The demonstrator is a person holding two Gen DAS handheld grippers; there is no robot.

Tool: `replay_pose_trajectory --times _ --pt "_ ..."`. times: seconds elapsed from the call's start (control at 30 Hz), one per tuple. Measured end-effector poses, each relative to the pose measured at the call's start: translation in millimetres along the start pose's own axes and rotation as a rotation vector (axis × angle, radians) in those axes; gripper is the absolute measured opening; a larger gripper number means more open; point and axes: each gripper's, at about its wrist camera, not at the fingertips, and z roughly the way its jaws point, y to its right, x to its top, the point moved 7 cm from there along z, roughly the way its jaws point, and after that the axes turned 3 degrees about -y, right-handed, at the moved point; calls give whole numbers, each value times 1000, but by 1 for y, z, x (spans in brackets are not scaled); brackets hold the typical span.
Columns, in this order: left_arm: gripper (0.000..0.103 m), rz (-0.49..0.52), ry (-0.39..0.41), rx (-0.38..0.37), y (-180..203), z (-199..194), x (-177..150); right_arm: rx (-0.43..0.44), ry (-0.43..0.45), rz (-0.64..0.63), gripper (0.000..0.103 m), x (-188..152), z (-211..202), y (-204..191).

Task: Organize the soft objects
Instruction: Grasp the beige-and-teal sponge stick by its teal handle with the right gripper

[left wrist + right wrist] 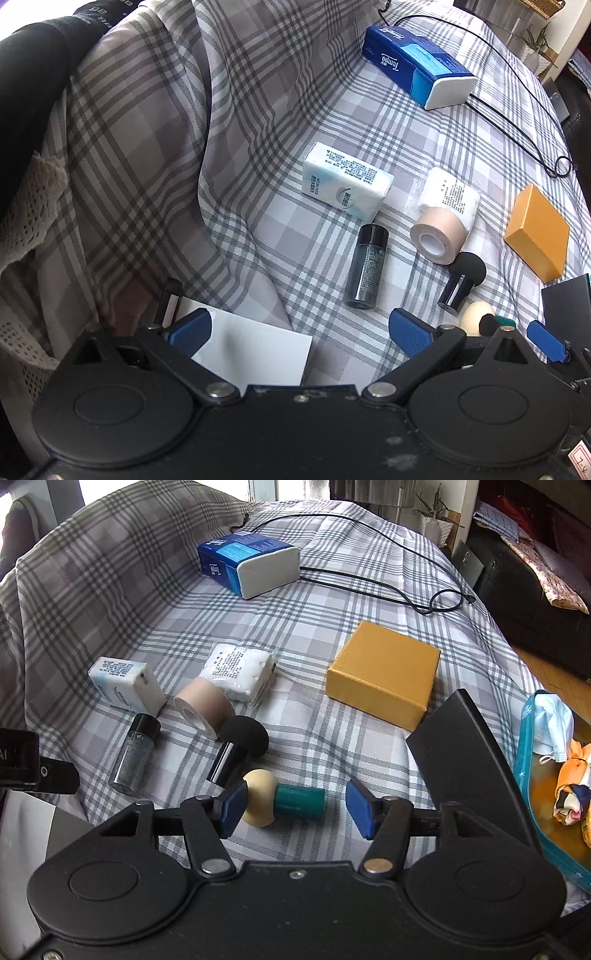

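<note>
On the plaid bedsheet point(332, 602) lie a cream sponge puff on a green handle point(284, 801), a black puff on a glossy handle point(240, 746), a beige tape roll point(205, 705), a white wrapped cotton pack point(240, 672), a white tissue pack point(125, 683) and a dark bottle point(135, 753). My right gripper point(295, 812) is open, its fingers on either side of the cream-and-green puff, left pad touching the cream head. My left gripper point(299, 332) is open and empty above the sheet, near the bottle point(364, 266) and a white card point(255, 350).
A blue Tempo tissue box point(247, 561) and a black cable point(406, 590) lie at the back. An orange box point(384, 672) sits right of centre. A black lid point(469, 757) stands by a teal-rimmed container point(528, 775) holding a face mask and cloths. Folded plaid fabric point(140, 147) rises at left.
</note>
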Motion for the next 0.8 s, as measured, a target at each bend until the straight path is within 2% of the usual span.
replay_pose_trajectory --times 0.3,0.8 --pt "102 2 -8 9 -1 4 0 32 -7 33 57 -8 0 -1" --pt "102 6 -9 -10 1 2 0 25 -27 77 57 -10 4 -1"
